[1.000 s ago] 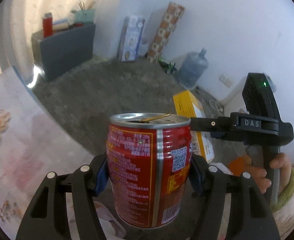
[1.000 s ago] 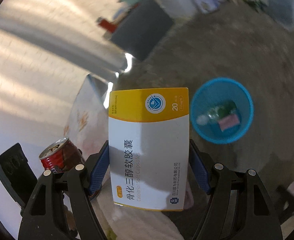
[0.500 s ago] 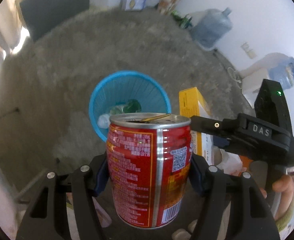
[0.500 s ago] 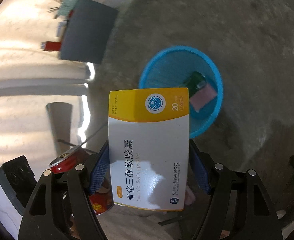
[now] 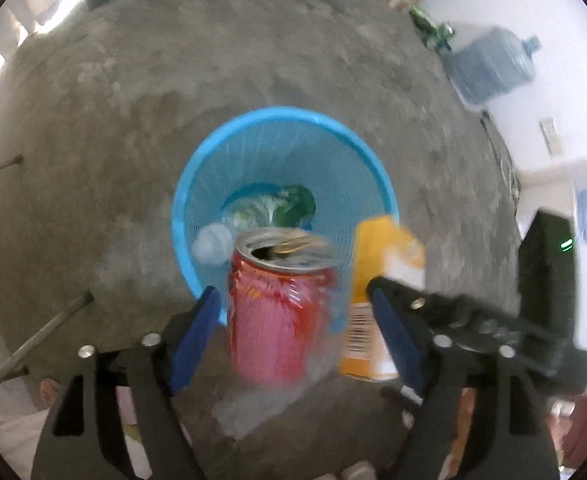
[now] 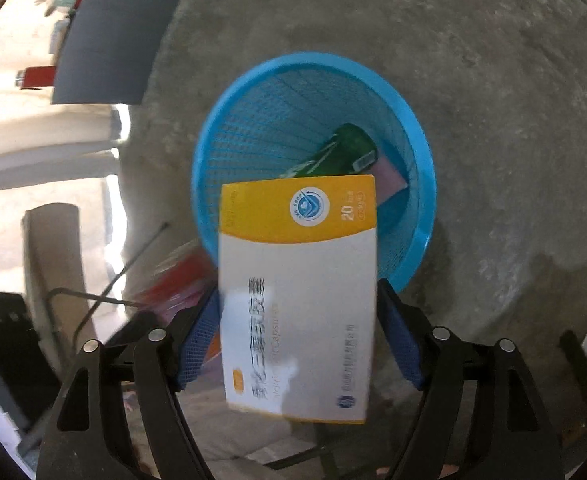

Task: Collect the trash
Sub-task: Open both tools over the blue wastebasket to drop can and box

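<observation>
The left gripper (image 5: pixel 293 320) has its jaws opening, the blue pads (image 5: pixel 191 340) spread with a gap on each side of the red can (image 5: pixel 279 316); the can sits between them, blurred, top open, touched by neither pad; just beyond it lies the blue basket (image 5: pixel 197 184) on the grey floor (image 5: pixel 133 80), a green bottle (image 5: pixel 293 208) and a clear crumpled one inside; right of the can the yellow box (image 5: pixel 389 248) shows with the right gripper's black body around it; far right, by the white wall, stands a water jug (image 5: pixel 489 64).

The right gripper (image 6: pixel 297 332) has its jaws opening too, the pads (image 6: pixel 199 340) apart from the edges of the box (image 6: pixel 297 292); on the right a clear gap shows, on the left the pad is just beside the edge and I cannot tell whether it touches; the box, yellow above and white below, is tilted a little and blurred at its near end; beyond it the basket (image 6: pixel 421 168) holds the green bottle (image 6: pixel 345 152) and a pink packet (image 6: pixel 389 180); left of the box a red blur is the can (image 6: pixel 177 284); far left stands a dark cabinet (image 6: pixel 109 40).
</observation>
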A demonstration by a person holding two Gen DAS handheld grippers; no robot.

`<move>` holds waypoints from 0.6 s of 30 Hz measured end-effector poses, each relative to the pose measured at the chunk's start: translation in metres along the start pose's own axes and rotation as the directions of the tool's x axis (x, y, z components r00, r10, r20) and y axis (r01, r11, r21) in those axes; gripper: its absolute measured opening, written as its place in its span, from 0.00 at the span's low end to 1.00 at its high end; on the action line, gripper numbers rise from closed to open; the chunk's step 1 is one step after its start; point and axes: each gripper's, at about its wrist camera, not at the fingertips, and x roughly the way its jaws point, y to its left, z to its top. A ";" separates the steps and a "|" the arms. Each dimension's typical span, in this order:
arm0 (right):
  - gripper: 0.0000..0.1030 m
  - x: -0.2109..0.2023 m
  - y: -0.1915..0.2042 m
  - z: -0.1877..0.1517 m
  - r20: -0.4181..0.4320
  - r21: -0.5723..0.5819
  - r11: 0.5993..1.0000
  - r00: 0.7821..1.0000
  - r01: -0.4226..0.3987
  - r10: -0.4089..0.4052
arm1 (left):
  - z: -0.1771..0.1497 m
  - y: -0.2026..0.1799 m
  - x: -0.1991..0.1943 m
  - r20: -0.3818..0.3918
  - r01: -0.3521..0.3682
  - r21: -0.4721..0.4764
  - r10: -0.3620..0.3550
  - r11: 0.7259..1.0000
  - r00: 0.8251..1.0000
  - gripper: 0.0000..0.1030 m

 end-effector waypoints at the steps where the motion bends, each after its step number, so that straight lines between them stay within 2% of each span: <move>1: 0.73 0.003 -0.002 0.003 0.000 0.008 1.000 1.000 0.004 -0.004 | 0.001 0.000 0.000 0.002 0.017 0.000 -0.017 1.000 1.000 0.79; 5: 0.76 0.001 -0.004 0.006 0.019 0.015 1.000 1.000 0.011 -0.011 | -0.001 -0.007 -0.003 0.011 0.015 0.050 -0.016 0.999 1.000 0.79; 14: 0.76 -0.019 -0.008 0.003 0.090 0.008 0.997 0.993 0.070 -0.071 | 0.001 -0.015 -0.024 0.113 -0.009 0.084 -0.001 0.996 0.994 0.79; 18: 0.76 -0.038 -0.011 -0.003 0.133 0.019 0.998 0.989 0.055 -0.057 | -0.001 -0.019 -0.044 0.160 -0.014 0.098 -0.002 0.995 0.987 0.79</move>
